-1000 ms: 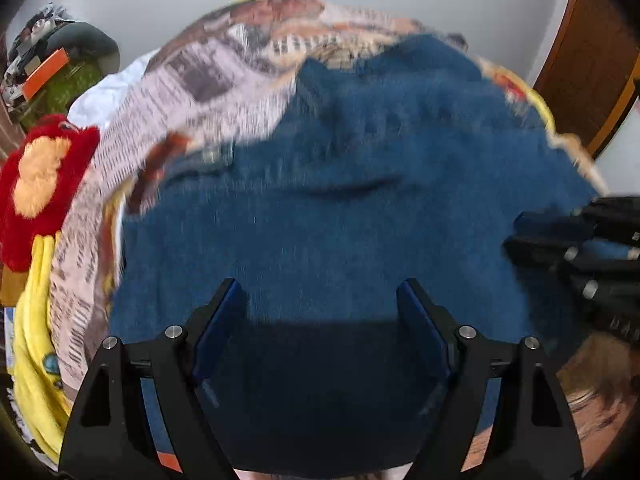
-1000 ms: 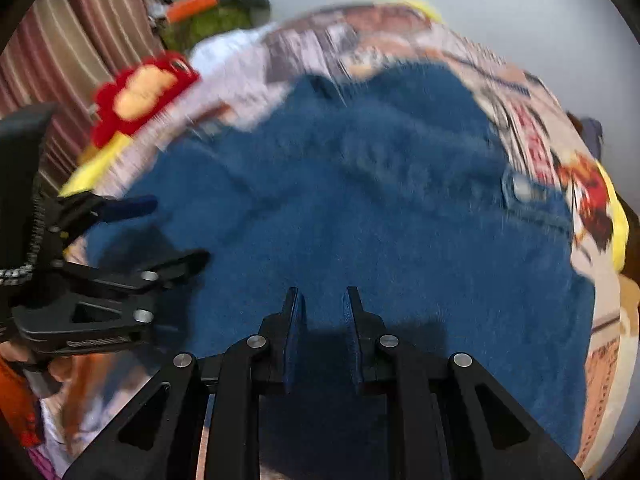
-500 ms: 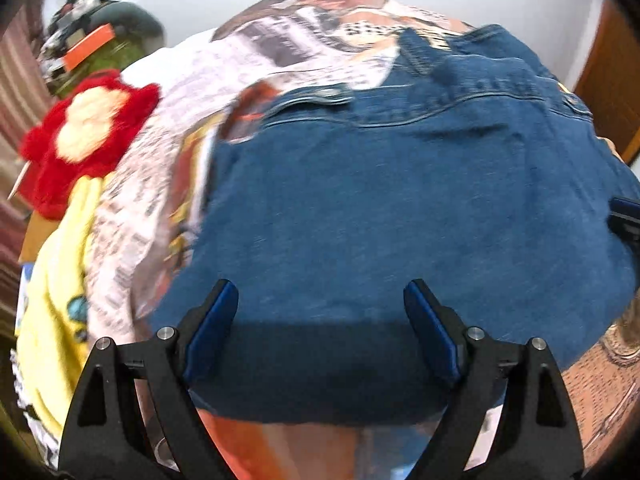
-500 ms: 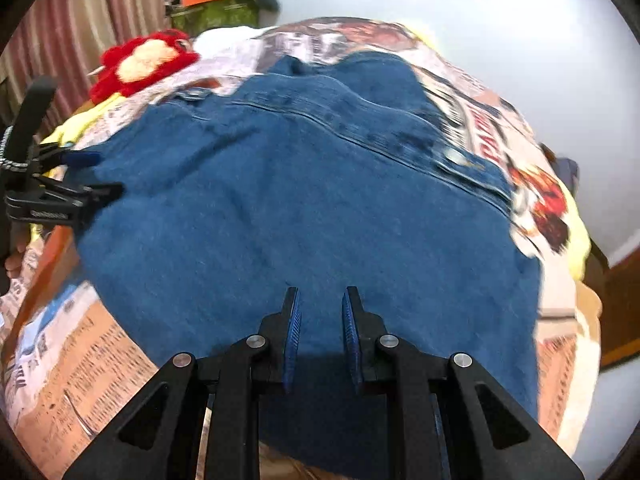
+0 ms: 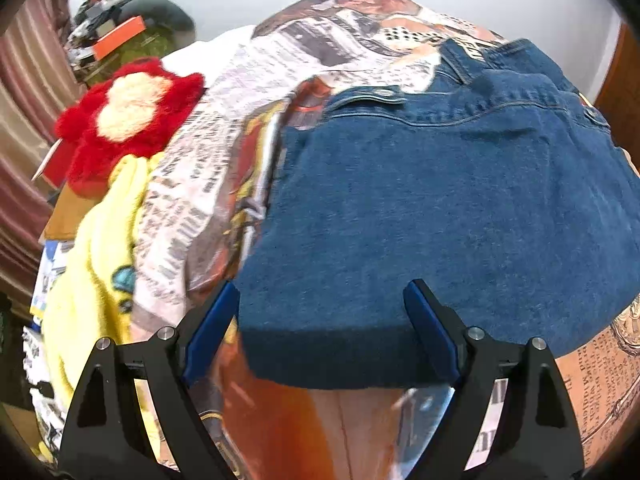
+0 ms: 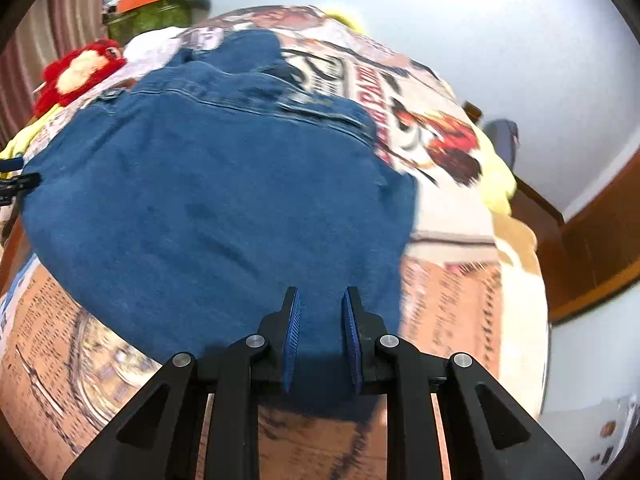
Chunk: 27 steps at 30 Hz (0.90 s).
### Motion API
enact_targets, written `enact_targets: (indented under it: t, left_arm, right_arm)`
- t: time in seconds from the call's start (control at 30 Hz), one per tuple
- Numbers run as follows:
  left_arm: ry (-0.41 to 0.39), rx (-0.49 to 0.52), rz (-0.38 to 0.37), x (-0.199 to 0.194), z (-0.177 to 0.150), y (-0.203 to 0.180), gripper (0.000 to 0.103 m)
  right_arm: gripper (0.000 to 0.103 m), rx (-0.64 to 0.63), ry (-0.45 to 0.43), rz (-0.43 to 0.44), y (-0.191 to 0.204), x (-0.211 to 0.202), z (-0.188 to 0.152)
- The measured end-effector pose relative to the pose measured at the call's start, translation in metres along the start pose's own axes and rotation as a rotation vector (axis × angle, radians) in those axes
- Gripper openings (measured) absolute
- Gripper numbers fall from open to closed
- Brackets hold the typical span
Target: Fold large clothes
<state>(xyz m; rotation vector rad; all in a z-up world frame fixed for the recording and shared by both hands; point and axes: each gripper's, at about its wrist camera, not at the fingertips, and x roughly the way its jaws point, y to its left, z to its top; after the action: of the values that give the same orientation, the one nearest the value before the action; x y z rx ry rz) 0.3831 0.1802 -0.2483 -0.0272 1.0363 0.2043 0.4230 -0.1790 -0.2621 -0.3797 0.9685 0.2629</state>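
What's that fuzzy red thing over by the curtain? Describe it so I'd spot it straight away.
Start from the bed with the newspaper-print cover, where the blue denim garment lies spread out. Look past the garment's far left corner to the bed's edge by the striped curtain. There sits a shaggy red plush with a cream patch in its middle, the only furry thing there, just above a yellow cloth.

Left gripper (image 5: pixel 320 312): two matte black, angular fingers with triangular cut-outs, each lined inside with a smooth blue pad (image 5: pixel 210 334). Round silver screw heads sit on each finger's knuckles, toward 6 o'clock of the pads.

Right gripper (image 6: pixel 319 316): same black frame and silver screws; its blue pads (image 6: pixel 291 336) show fine ribbing.
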Motion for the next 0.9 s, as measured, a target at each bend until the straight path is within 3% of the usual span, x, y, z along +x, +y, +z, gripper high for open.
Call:
enact_targets:
  t: [0.1, 0.2, 0.33, 0.6, 0.77, 0.9]
  left_arm:
    - [0.010, -0.042, 0.028, -0.004, -0.002, 0.014, 0.086]
    - [0.008, -0.067, 0.061, -0.010, -0.006, 0.028, 0.086]
    - [-0.026, -0.120, 0.068, -0.030, -0.012, 0.044, 0.086]
    - [-0.077, -0.344, -0.153, -0.058, -0.027, 0.055, 0.086]
    - [-0.004, -0.472, -0.308, -0.036, -0.040, 0.043, 0.086]
    - [0.077, -0.561, -0.446, -0.008, -0.051, 0.028, 0.086]
  right_arm:
    - [0.017, 0.045, 0.009, 0.025, -0.015, -0.003, -0.009]
    - [0.017, 0.058, 0.017, -0.060, -0.024, -0.009, -0.016]
    - [0.017, 0.152, 0.028, 0.002, -0.041, -0.022, -0.024]
    - [0.017, 0.205, -0.062, 0.105, -0.029, -0.060, 0.000]
    - [0.017, 0.173, -0.094, 0.234, 0.008, -0.062, 0.024]
    - [0.017, 0.113, -0.036, 0.288, 0.046, -0.037, 0.032]
